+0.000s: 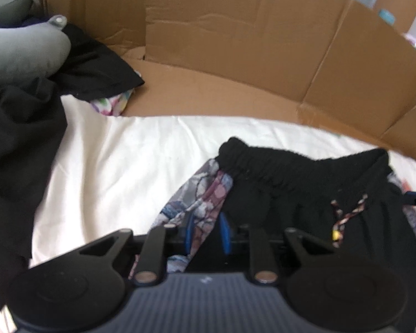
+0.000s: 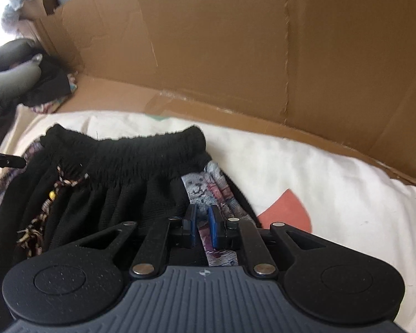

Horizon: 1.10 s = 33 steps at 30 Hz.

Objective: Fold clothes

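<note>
a black garment (image 1: 305, 194) with an elastic, gathered waistband (image 2: 141, 149) was seen lying on a cream sheet (image 1: 124, 161), in front of a brown cardboard wall (image 1: 235, 41). the waistband was turned away from both cameras, toward the cardboard, and its long axis ran left to right across each view; the rest of the garment fell back toward the grippers. a braided drawstring (image 2: 66, 183) hung below the waistband. patterned grey and pink panels (image 1: 205, 194) were shown at both side edges of the garment.

the left gripper (image 1: 207, 231) was held at the garment's left side, its blue-padded fingers (image 1: 224, 230) set a little apart with the patterned panel passing between them; whether the cloth was firmly pinched could not be told. the right gripper (image 2: 202, 226) was held at the garment's right side, its blue fingers (image 2: 213, 226) close together on either side of the patterned strip (image 2: 208, 191), which ran between them; a narrow gap showed there.

at the far left a pile of black clothes (image 1: 19, 127) was heaped on the sheet, with grey padded cloth (image 1: 22, 52) on top and a bit of bright floral fabric (image 1: 112, 105) under it. a red shape (image 2: 287, 211) was printed on the sheet, just right of the garment.
</note>
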Each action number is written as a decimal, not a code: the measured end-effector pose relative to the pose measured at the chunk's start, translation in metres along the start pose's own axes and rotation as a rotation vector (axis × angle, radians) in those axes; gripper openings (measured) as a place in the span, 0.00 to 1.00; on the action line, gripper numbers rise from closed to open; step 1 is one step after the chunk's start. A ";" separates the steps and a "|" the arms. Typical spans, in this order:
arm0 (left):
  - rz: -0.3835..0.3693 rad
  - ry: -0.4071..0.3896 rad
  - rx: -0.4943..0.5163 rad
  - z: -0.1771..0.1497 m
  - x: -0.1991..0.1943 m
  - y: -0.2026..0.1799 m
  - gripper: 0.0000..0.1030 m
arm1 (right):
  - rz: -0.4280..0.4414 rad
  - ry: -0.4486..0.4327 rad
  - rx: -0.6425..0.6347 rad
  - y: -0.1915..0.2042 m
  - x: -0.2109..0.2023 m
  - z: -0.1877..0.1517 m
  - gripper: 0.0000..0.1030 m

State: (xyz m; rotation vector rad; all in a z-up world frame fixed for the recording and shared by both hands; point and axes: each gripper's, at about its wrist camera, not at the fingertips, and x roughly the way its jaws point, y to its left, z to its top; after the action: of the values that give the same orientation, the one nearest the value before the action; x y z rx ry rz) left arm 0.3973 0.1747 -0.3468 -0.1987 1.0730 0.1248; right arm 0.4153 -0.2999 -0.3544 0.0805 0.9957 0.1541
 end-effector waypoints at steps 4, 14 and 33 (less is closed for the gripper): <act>0.003 0.001 -0.035 0.003 0.016 0.001 0.20 | -0.012 0.030 0.018 -0.001 0.009 0.006 0.13; 0.021 0.049 -0.069 -0.002 -0.010 0.006 0.22 | 0.025 0.084 0.045 -0.005 -0.013 0.008 0.17; 0.090 0.091 -0.020 -0.092 -0.044 0.032 0.23 | -0.064 0.127 0.016 -0.039 -0.080 -0.125 0.17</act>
State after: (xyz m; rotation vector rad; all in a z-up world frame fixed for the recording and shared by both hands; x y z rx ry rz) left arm 0.2914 0.1853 -0.3535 -0.1747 1.1720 0.2092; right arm 0.2709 -0.3518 -0.3618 0.0544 1.1250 0.0934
